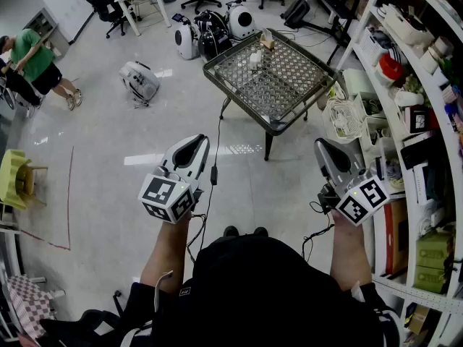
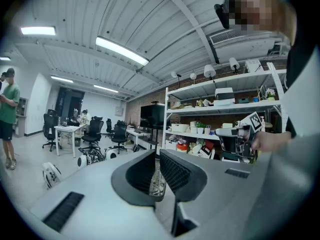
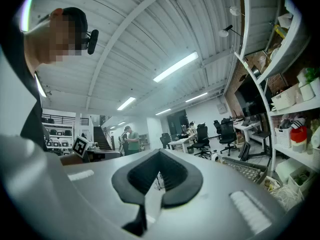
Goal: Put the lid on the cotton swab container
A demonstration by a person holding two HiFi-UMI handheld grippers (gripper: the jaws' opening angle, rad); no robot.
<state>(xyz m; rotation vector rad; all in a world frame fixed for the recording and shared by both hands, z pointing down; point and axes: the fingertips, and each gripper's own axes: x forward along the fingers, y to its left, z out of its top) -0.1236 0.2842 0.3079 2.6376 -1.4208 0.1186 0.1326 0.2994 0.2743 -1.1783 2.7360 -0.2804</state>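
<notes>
A black wire-mesh table (image 1: 289,78) stands a few steps ahead of me. On it are a small white container (image 1: 255,59) and a small tan object (image 1: 268,42); both are too small to tell which is the lid. My left gripper (image 1: 197,142) and right gripper (image 1: 323,147) are held at waist height over the floor, well short of the table. Both are shut with nothing in them. In the left gripper view, the mesh table (image 2: 156,183) shows through the slit below the meeting tips of my left gripper (image 2: 155,155). The right gripper (image 3: 160,154) points across the room.
Packed shelving (image 1: 427,85) runs along my right side. Beyond the table sit white floor devices (image 1: 210,33) and office chairs. A grey bag (image 1: 139,80) lies to the left, a cable (image 1: 215,170) trails on the floor, and a person in green (image 1: 32,55) stands far left.
</notes>
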